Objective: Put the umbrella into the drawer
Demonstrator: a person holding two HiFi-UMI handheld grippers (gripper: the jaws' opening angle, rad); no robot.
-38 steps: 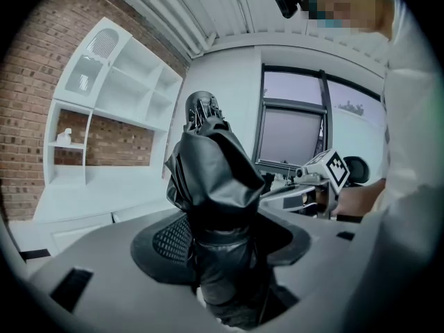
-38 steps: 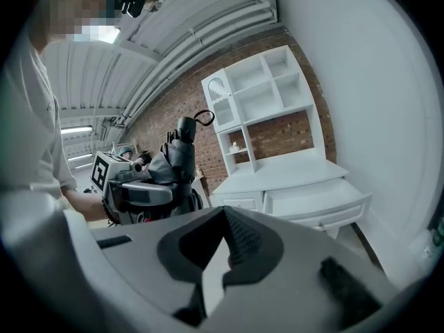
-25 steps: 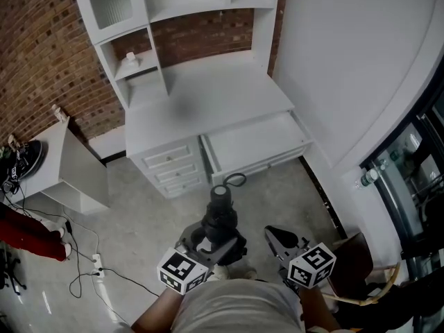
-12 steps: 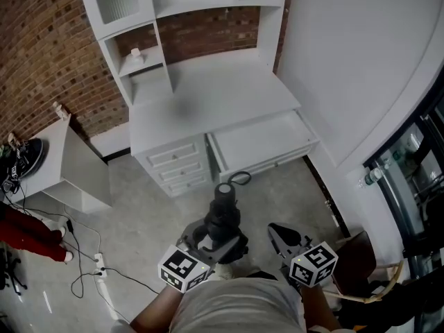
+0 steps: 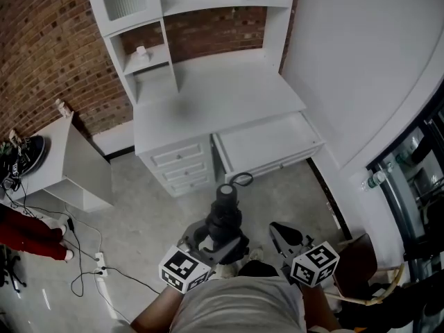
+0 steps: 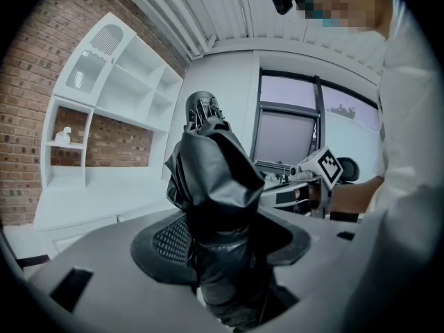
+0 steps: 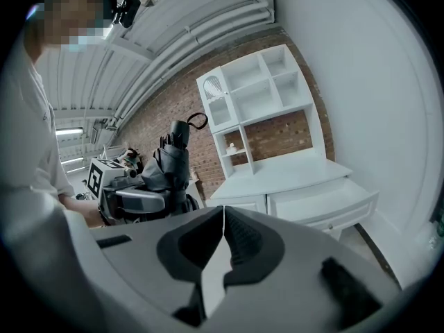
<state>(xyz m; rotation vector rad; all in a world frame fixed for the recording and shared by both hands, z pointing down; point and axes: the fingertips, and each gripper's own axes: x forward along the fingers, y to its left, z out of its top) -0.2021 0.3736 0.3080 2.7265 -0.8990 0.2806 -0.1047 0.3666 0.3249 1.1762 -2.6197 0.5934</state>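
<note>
My left gripper (image 5: 216,240) is shut on a folded black umbrella (image 5: 223,217), which points toward the desk with its wrist loop at the far end. In the left gripper view the umbrella (image 6: 211,186) fills the space between the jaws and stands up from them. My right gripper (image 5: 283,239) is beside it to the right, its jaws touching with nothing between them (image 7: 222,245). The white desk's wide drawer (image 5: 270,143) is pulled open ahead and shows a bare bottom. From the right gripper view the umbrella (image 7: 173,161) and the left gripper (image 7: 135,200) show at left.
A white desk (image 5: 208,103) with a shelf unit stands against a brick wall; three small drawers (image 5: 179,166) are shut at its left. A low white cabinet (image 5: 62,165) stands far left, with cables (image 5: 90,262) on the floor. A white wall (image 5: 361,68) runs along the right.
The desk and drawer have shifted slightly right and down in the head view as I stepped forward. Both grippers keep their places and states.
</note>
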